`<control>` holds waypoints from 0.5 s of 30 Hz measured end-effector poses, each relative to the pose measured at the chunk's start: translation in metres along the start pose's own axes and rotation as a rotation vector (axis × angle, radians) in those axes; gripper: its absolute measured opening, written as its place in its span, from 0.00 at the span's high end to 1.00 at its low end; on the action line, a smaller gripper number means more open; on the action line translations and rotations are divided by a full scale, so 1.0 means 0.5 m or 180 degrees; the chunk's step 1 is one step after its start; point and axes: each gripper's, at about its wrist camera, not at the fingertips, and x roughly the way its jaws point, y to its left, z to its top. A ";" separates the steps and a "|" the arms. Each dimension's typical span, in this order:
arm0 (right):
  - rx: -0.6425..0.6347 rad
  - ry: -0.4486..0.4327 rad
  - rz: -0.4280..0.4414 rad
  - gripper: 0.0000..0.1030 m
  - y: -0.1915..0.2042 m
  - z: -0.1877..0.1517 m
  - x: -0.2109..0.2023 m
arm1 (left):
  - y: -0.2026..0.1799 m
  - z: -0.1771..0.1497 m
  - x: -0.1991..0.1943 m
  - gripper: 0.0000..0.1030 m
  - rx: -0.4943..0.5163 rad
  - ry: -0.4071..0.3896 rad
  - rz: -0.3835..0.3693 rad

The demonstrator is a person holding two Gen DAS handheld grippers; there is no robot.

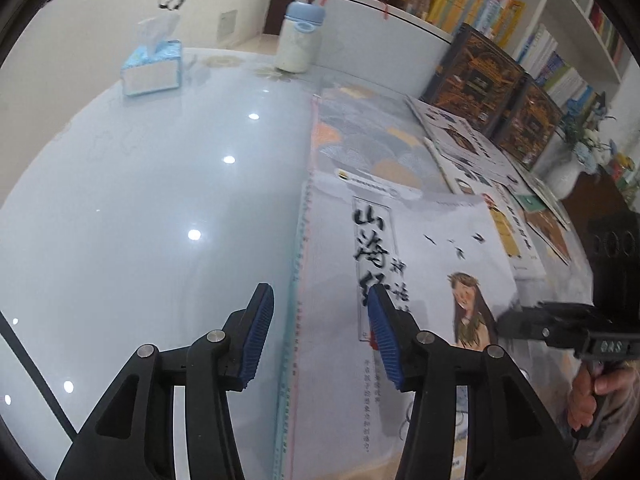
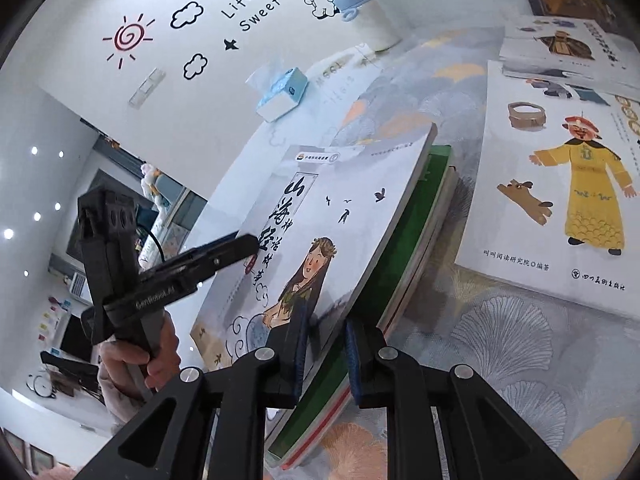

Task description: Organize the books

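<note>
Right wrist view: the right gripper [image 2: 326,354] is clamped on the book stack's [image 2: 328,240] near edge. Left gripper [image 1: 320,334] stands open, straddling the stack's left edge without touching it.

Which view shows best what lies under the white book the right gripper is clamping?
The right wrist view. There the right gripper is shut on a stack: the white book on top, a green book beneath. The left wrist view shows only the white cover from above; lower books stay hidden.

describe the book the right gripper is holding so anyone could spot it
On the fan-patterned cloth sits a short stack of books, clamped by the right gripper. The top book is white, with black brush calligraphy, flying birds and a long-haired girl, unlike its yellow-robed neighbour.
</note>
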 end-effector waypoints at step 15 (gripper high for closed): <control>0.0242 -0.0253 -0.0189 0.44 -0.104 -0.010 -0.141 | -0.118 0.027 -0.067 0.55 -0.0012 -0.0332 0.0479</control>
